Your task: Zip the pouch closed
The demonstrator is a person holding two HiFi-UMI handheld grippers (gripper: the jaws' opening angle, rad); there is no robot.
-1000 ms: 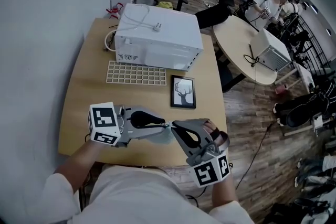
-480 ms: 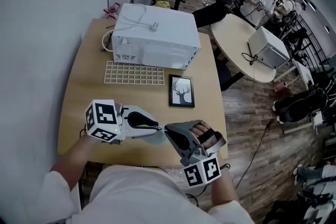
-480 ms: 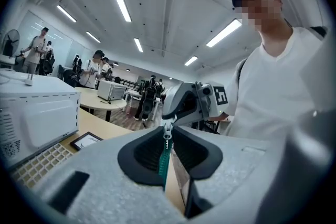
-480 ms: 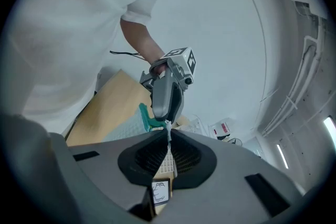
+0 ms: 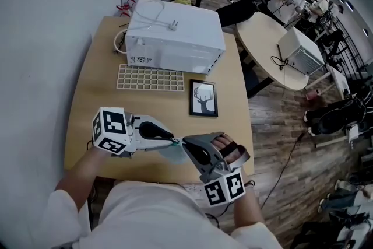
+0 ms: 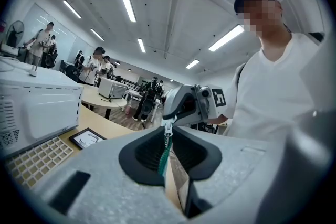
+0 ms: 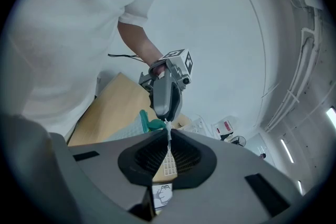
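Pouch (image 5: 174, 153) shows limp pale fabric, toothed teal zipper (image 6: 165, 157).

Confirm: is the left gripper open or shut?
Shut. In the left gripper view, the left gripper clamps the teal zipper edge of the pouch between closed jaws.

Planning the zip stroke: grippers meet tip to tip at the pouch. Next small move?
Probably draw the right gripper, shut on the zipper pull, away from the left gripper, which clamps the teal zipper tape of the pouch as an anchor.
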